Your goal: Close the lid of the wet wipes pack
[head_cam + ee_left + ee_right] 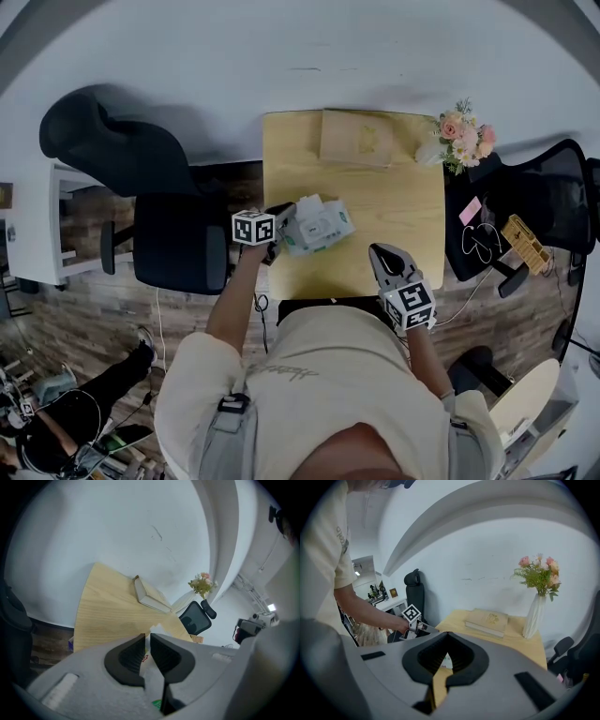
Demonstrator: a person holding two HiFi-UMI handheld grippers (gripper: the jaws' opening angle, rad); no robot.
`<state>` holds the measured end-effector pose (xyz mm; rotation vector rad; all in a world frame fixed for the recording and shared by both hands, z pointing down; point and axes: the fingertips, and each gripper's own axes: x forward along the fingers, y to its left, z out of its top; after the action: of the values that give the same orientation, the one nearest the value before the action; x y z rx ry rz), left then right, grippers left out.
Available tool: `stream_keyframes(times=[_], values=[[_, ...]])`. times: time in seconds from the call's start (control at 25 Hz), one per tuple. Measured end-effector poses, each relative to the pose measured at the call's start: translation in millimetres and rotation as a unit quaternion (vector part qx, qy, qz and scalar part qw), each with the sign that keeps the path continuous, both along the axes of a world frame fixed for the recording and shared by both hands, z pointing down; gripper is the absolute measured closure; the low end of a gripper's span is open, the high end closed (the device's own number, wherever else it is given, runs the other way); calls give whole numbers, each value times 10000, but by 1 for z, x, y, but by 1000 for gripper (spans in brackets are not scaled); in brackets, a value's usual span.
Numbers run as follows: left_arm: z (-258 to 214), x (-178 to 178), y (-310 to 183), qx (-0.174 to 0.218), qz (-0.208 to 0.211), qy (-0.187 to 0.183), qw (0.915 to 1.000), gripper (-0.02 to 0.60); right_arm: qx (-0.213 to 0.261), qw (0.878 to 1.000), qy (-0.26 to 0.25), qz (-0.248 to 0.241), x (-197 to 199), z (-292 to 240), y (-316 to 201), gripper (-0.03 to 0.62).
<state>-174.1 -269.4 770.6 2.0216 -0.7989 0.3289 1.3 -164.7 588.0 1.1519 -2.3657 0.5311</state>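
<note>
Left claw [146, 639] nearly pressed together, pinching the left end of the wet wipes pack [319, 225], which sits by the counter [384, 211] left edge, about midway back. Right claw [447, 634] tips pressed together, empty, over the near edge toward the right corner, well apart from the pack. Book [356, 138] at the far edge, flower vase [459, 139] at the far right corner. Black chairs on both sides, wood floor, white wall. Counter's middle and right are bare.

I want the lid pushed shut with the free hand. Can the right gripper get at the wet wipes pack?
Probably yes. The right gripper, jaws together and empty, is at the front of the table. Only open tabletop separates it from the wet wipes pack, and the left gripper holds the pack's other side.
</note>
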Motion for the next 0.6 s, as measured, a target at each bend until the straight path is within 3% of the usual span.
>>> stream_keyframes(times=[0.16,0.44,0.6], values=[[-16,3,5,245,74,-48,9997,542,18,10000,-34,-46,2,0,4,594],[-46,20,25,1000,550,-714,9909,548,87,9997,-150,-157,7,-2,11,594],[-54,29,41,1241,705,-1014,9845,548,150,9994,-211,-245,10,-4,19,594]])
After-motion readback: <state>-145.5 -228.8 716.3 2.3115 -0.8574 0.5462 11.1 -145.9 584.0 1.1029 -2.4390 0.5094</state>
